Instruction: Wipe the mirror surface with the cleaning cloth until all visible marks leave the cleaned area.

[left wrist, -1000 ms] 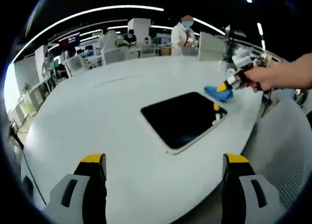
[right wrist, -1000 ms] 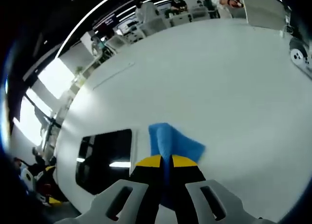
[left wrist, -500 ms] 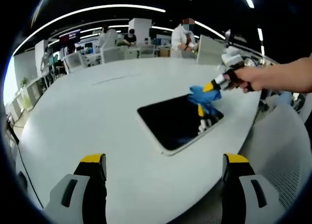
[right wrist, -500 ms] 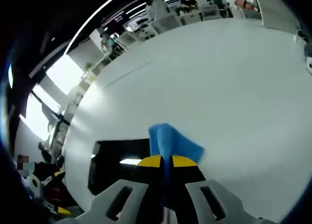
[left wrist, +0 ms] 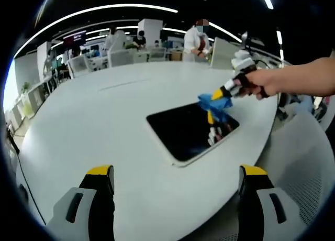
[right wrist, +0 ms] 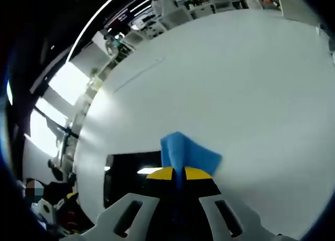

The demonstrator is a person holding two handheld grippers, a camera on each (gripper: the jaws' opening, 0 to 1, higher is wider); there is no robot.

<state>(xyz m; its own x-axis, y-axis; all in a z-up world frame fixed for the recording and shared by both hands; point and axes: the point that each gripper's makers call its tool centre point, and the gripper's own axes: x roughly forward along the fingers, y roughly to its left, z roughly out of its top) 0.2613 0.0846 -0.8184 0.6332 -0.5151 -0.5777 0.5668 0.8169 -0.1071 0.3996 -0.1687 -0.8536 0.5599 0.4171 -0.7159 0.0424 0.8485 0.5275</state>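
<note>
Pinching the blue cleaning cloth (right wrist: 186,154) between its pressed-together yellow-tipped jaws, the right tool (right wrist: 174,174) holds it just over the near-right edge of the mirror (left wrist: 191,128), which lies flat and dark on the white worktop (left wrist: 104,126). From the left gripper view the same cloth (left wrist: 215,100) hangs from that tool's tip (left wrist: 226,91) in a person's hand (left wrist: 267,84), with its reflection showing in the glass below. The cloth looks soft, light and floppy; held by one bunched edge as it is, the free part should drape and drag, so a flat downward press would likely be needed for it to wipe rather than skim. The mirror looks thin, stiff and smooth, probably fragile and liable to slide on the slick worktop if pushed sideways. The left tool (left wrist: 178,175) stands spread wide and holding nothing, well short of the mirror. Nothing else sits near the mirror; chairs, desks and people stand far beyond the worktop. Whether marks remain on the glass cannot be told.
</note>
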